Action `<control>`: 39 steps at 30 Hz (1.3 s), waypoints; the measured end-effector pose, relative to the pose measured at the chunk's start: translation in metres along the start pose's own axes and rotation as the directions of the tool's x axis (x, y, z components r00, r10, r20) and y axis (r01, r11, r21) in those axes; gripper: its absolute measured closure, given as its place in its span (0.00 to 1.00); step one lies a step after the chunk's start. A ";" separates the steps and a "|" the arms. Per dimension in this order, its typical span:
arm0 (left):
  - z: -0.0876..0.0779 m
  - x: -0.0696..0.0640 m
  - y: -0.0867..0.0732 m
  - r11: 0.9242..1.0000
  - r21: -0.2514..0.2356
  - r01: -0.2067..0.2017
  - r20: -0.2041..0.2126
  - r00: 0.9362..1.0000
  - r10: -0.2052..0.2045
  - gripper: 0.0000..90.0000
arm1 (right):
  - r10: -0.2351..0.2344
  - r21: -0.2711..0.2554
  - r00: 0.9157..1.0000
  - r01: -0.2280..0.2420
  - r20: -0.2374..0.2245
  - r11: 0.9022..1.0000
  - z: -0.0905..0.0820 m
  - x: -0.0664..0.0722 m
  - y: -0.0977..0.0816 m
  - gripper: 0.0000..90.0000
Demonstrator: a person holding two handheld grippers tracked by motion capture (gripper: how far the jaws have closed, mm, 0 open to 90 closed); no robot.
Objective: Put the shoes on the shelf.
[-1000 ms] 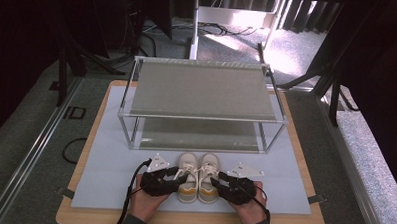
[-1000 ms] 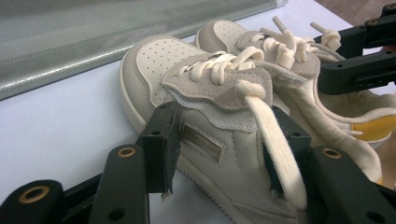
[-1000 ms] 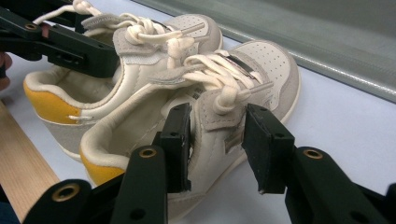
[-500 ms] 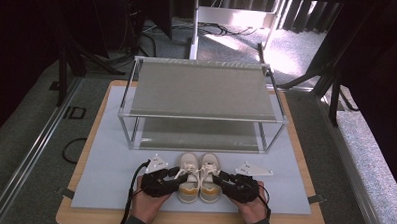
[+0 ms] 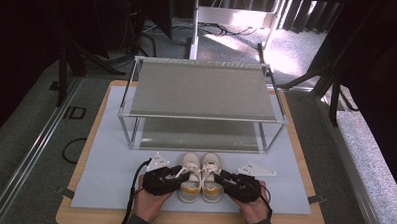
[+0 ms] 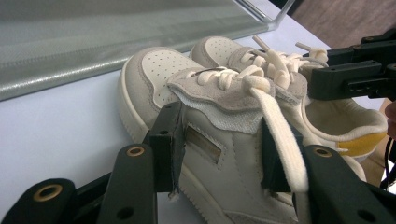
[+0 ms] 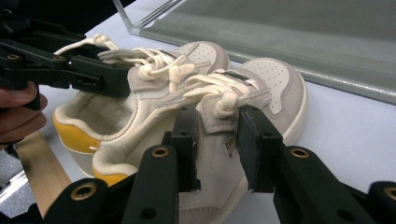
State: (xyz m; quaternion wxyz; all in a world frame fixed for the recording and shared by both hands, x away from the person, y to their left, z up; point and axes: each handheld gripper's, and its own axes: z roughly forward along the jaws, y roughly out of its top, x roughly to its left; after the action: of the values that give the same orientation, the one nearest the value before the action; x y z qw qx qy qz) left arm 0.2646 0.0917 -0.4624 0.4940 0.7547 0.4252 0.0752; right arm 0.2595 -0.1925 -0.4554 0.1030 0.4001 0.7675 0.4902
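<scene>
A pair of small cream sneakers with yellow heel patches stands side by side near the table's front edge, toes toward the rack. My left gripper [image 5: 180, 178] [image 6: 222, 144] is shut on the left shoe [image 5: 190, 171] [image 6: 154, 79], its pads [image 6: 168, 140] clamping the upper at the laces. My right gripper [image 5: 222, 180] [image 7: 219, 144] is shut on the right shoe [image 5: 211, 172] [image 7: 280, 79] at its tongue and side. Each gripper view shows the other shoe [image 6: 219, 46] [image 7: 205, 51] and the other gripper [image 6: 327, 74] [image 7: 102, 74] beyond.
A two-tier metal shoe rack [image 5: 202, 89] with grey mesh shelves stands just behind the shoes, its lower shelf [image 5: 195, 139] close to the toes. A pale mat [image 5: 105, 154] covers the wooden table [image 5: 192, 222]. Dark stands and cables [image 5: 75, 150] surround the table.
Both grippers have edged slightly inward against the shoes. The shoes and rack stay where they were.
</scene>
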 end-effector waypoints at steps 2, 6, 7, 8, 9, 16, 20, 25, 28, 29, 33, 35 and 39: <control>0.000 0.000 0.002 1.000 -0.002 0.003 0.001 1.000 -0.003 0.62 | -0.002 -0.003 1.000 0.002 0.001 1.000 -0.001 0.000 0.001 0.77; 0.001 -0.002 0.005 1.000 -0.005 0.011 -0.002 1.000 -0.011 0.62 | -0.002 -0.011 1.000 0.002 0.004 1.000 -0.002 -0.002 0.004 0.77; 0.002 -0.003 0.007 1.000 -0.004 0.005 -0.005 1.000 -0.005 0.63 | -0.001 -0.014 1.000 0.001 0.003 1.000 -0.003 -0.003 0.005 0.77; 0.002 -0.003 0.007 1.000 -0.004 0.005 -0.005 1.000 -0.005 0.62 | -0.001 -0.014 1.000 0.001 0.003 1.000 -0.003 -0.003 0.005 0.77; 0.002 -0.003 0.009 1.000 -0.007 0.006 -0.004 1.000 -0.006 0.63 | -0.001 -0.018 1.000 0.001 0.002 1.000 -0.004 -0.003 0.006 0.77; 0.003 -0.003 0.013 1.000 -0.020 0.011 -0.001 1.000 -0.011 0.63 | 0.003 -0.033 1.000 -0.003 -0.002 0.999 -0.005 -0.006 0.009 0.77; 0.003 -0.002 0.015 0.999 -0.027 0.018 0.003 1.000 -0.018 0.63 | 0.001 -0.042 1.000 -0.001 -0.002 0.999 -0.006 -0.007 0.012 0.77; 0.006 -0.001 0.019 0.999 -0.034 0.023 0.000 1.000 -0.023 0.63 | 0.015 -0.048 1.000 -0.015 -0.006 0.999 -0.006 -0.010 0.015 0.77; 0.006 -0.002 0.020 0.999 -0.036 0.025 0.001 1.000 -0.025 0.63 | 0.012 -0.053 1.000 -0.012 -0.002 0.999 -0.006 -0.011 0.016 0.77; 0.007 -0.002 0.022 0.999 -0.039 0.024 0.001 1.000 -0.024 0.63 | 0.012 -0.056 1.000 -0.012 -0.001 0.998 -0.006 -0.012 0.018 0.77; 0.008 -0.001 0.025 0.998 -0.049 0.026 0.002 1.000 -0.026 0.63 | 0.007 -0.066 1.000 -0.007 0.002 0.998 -0.007 -0.014 0.022 0.77; 0.009 -0.001 0.026 0.998 -0.052 0.029 0.001 1.000 -0.029 0.63 | 0.003 -0.069 1.000 -0.002 0.003 0.998 -0.007 -0.015 0.024 0.77; 0.009 0.002 0.029 0.998 -0.059 0.032 0.002 0.999 -0.032 0.63 | 0.008 -0.073 1.000 -0.008 0.002 0.997 -0.006 -0.017 0.027 0.77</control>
State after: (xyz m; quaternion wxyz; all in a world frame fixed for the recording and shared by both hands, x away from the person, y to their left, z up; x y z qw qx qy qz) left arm 0.2873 0.0819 -0.4438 0.5177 0.7328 0.4344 0.0793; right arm 0.2808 -0.2032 -0.4339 0.1164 0.3997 0.7475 0.5177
